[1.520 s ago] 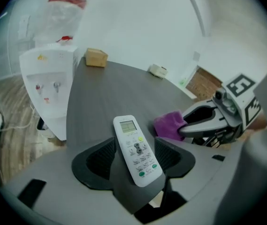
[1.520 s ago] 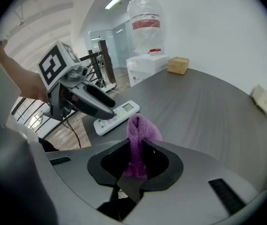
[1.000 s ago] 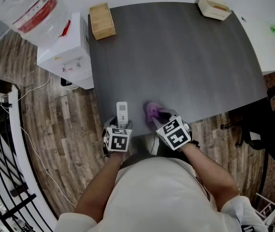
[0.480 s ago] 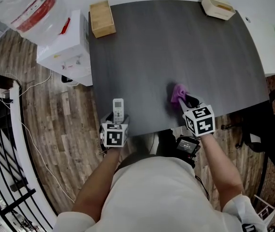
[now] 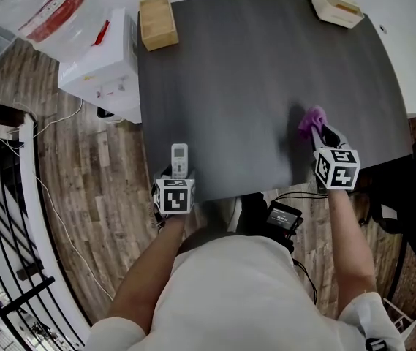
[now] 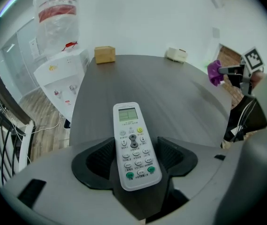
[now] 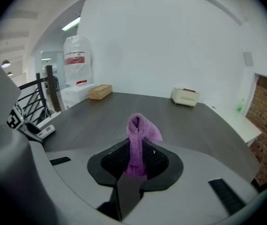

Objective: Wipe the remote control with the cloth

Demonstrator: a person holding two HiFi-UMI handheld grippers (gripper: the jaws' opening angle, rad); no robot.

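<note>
At seven o'clock, steady remote control (image 5: 180, 159) clamped in left gripper (image 5: 178, 175), bringing purple cloth (image 5: 311, 118) pinched in right gripper (image 5: 322, 134) across lightly from four o'clock.

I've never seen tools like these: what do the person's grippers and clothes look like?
The left gripper and right gripper match: grey moulded bodies, black ribbed pads on two jaws, and a white cube bearing black square markers. The person wears a pale short-sleeved shirt.

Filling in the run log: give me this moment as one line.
left gripper: shut on remote control | right gripper: shut on purple cloth | items: apart, not touching
</note>
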